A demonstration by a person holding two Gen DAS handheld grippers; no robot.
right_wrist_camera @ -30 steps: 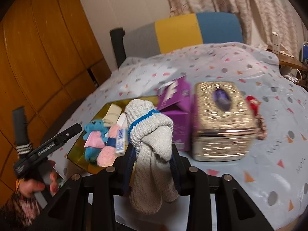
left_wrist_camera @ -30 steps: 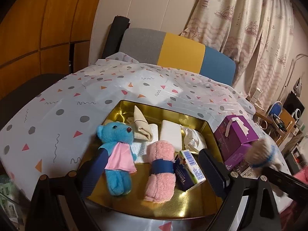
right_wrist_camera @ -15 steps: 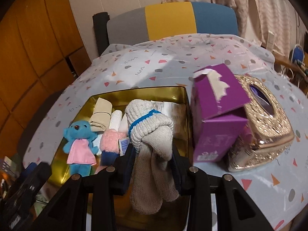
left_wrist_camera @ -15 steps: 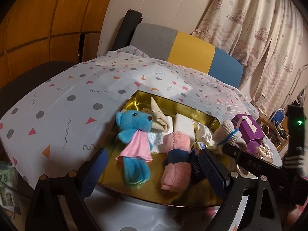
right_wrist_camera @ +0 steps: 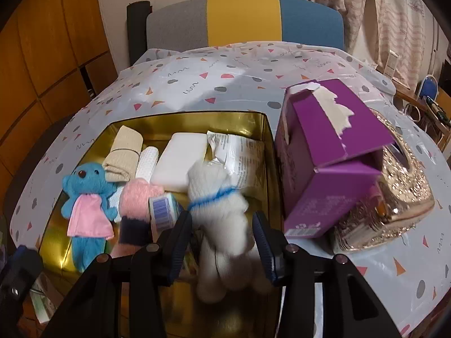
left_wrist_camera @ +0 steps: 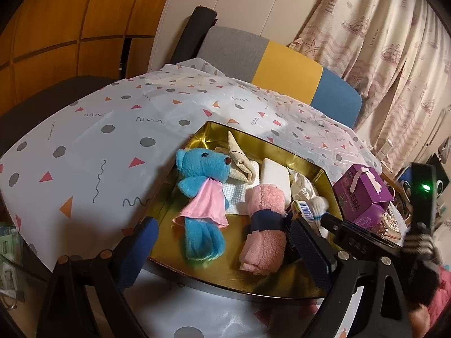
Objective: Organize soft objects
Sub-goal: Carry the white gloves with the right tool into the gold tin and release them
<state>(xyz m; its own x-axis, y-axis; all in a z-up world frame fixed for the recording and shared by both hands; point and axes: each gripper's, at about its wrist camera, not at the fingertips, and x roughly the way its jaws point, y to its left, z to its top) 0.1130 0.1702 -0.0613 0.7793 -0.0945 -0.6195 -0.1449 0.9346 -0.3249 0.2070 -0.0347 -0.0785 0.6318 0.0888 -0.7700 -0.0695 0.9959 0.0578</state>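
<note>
A gold tray [right_wrist_camera: 186, 118] holds a blue teddy bear in a pink cape [right_wrist_camera: 87, 197], a rolled pink towel [right_wrist_camera: 138, 194], a beige cloth [right_wrist_camera: 124, 146], a white block [right_wrist_camera: 183, 160] and a small barcode box [right_wrist_camera: 163, 211]. My right gripper [right_wrist_camera: 222, 233] hangs over the tray's right half, its jaws opening. A white sock with a blue band [right_wrist_camera: 214, 194] sits blurred between them, with gaps to both pads. My left gripper [left_wrist_camera: 222, 250] stands open and empty over the tray's near edge [left_wrist_camera: 253, 287], in front of the bear [left_wrist_camera: 201, 169] and towel [left_wrist_camera: 265, 219].
A torn purple carton [right_wrist_camera: 324, 140] stands right beside the tray, with a glittery gold tissue box [right_wrist_camera: 403, 191] behind it. The patterned tablecloth [right_wrist_camera: 225, 79] covers the table. A grey, yellow and blue chair back [right_wrist_camera: 242, 19] is at the far side.
My right gripper carried the sock leftward over the tray and lowered; its jaws have spread and the sock has slipped down, blurred. The left gripper dropped slightly.
</note>
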